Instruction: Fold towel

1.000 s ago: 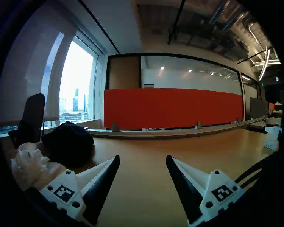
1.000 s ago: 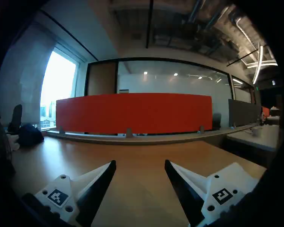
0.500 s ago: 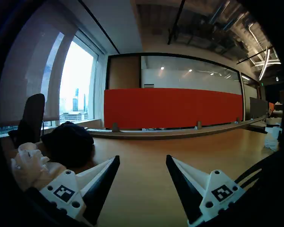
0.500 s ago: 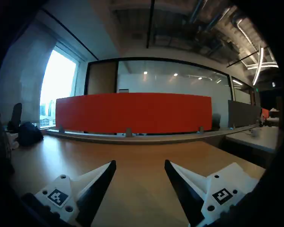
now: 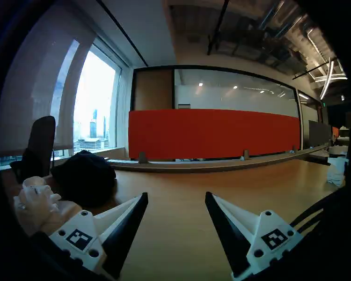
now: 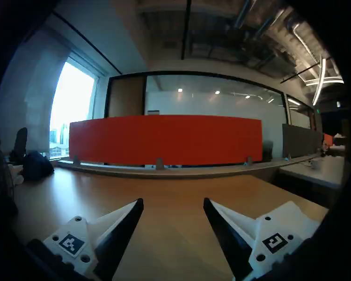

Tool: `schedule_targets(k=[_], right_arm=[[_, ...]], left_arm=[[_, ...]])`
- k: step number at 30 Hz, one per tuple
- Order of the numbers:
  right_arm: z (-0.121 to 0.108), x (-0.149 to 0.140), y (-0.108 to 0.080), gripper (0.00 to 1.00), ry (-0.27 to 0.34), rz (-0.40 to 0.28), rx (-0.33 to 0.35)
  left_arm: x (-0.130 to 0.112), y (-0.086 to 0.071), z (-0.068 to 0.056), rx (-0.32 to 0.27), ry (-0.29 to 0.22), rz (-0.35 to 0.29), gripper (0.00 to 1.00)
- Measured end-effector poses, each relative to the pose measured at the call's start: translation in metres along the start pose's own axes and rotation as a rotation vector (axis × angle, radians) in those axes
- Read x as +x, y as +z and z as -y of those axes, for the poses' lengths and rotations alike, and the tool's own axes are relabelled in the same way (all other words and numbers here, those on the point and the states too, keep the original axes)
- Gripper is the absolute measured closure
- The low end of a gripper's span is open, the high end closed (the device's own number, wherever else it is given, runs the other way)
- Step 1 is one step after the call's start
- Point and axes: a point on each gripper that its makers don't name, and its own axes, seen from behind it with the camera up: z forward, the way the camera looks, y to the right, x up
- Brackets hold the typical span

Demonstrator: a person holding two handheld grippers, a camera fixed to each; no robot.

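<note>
**Q:** What does the left gripper view show of its own gripper?

**A:** The left gripper (image 5: 176, 194) is held low over a light-brown wooden table (image 5: 185, 175). Its two white, black-faced fingers are spread wide, and nothing lies between them. Each finger carries a square black-and-white marker (image 5: 78, 239).

**Q:** And the right gripper view?

**A:** The right gripper (image 6: 173, 200) also has its fingers spread apart and empty. It sits above the bare middle of the table (image 6: 175, 187).

**Q:** Where is the towel?

**A:** That cannot be said with certainty. A pale crumpled bundle (image 5: 35, 203) lies at the table's left edge, just beside the left gripper's left-hand finger. Whether it is the towel cannot be told. In the right gripper view the bundle (image 6: 15, 175) is a small pale patch at that same edge, well apart from the right gripper.

**Q:** What else stands on or around the table?

**A:** A rounded black soft heap (image 5: 84, 175) rests on the table near its far left corner, just behind the pale bundle. A black chair back (image 5: 40, 140) rises beyond the left edge, in front of a bright window (image 5: 93, 112). A long red partition panel (image 5: 213, 133) runs along the far edge. A small white crumpled item (image 5: 335, 169) sits toward the right edge, too small to identify.
</note>
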Motion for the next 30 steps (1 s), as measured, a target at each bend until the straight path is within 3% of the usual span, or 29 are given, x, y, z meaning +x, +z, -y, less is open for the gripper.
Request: schedule_targets(k=[30], right_arm=[[0.0003,-0.0001,0.0002,0.01,0.0,0.0,0.0]], left_arm=[[-0.002,0.0015,-0.0004,0.0,-0.001,-0.001,0.1]])
